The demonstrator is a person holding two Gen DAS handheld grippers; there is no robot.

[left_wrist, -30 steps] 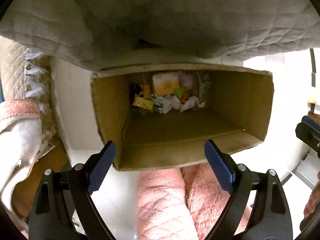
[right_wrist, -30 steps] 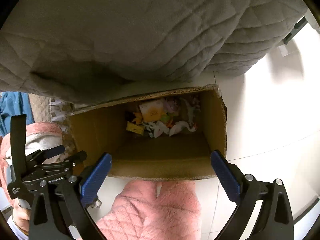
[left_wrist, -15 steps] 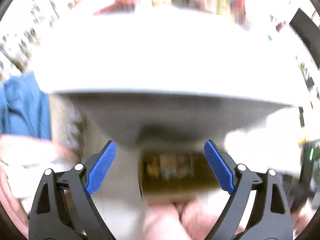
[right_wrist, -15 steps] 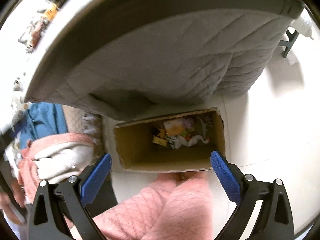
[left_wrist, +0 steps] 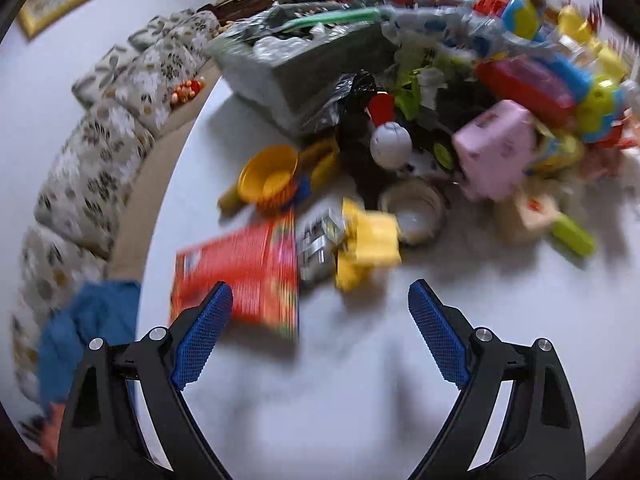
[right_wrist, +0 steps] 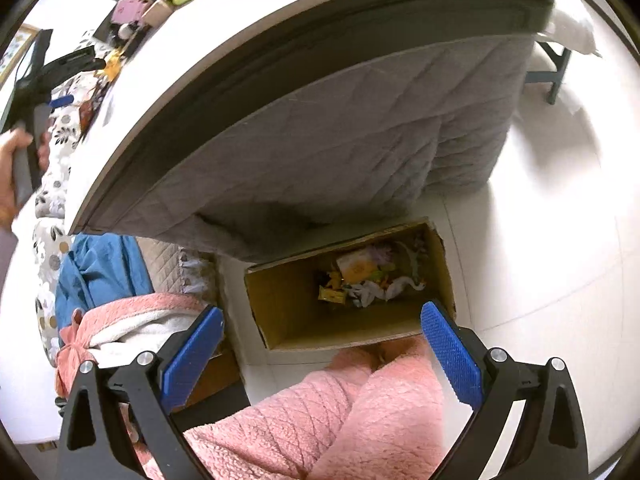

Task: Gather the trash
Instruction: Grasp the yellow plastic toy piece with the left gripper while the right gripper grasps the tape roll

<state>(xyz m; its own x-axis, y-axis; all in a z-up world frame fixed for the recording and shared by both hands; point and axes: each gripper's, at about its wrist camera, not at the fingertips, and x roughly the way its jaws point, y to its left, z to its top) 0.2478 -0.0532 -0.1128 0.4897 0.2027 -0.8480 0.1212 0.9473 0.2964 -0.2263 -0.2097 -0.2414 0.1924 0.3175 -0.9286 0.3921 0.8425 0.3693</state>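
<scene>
My left gripper is open and empty above a white table. Ahead of its blue pads lie a red packet, a silver foil wrapper and a crumpled yellow wrapper. In the right wrist view my right gripper hangs open and empty over a cardboard box on the floor. Wrappers and paper scraps fill the box's far end. The left gripper shows at the upper left of that view, held by a hand over the table edge.
Toys crowd the table's back: a yellow bowl, a tape roll, a pink box, a grey bin. A floral sofa runs along the left. A quilted cover hangs below the tabletop. Pink-clad legs stand by the box.
My left gripper has swung up from the box on the floor to the cluttered tabletop. My right gripper has risen, so the box looks smaller and the table edge has come into sight.
</scene>
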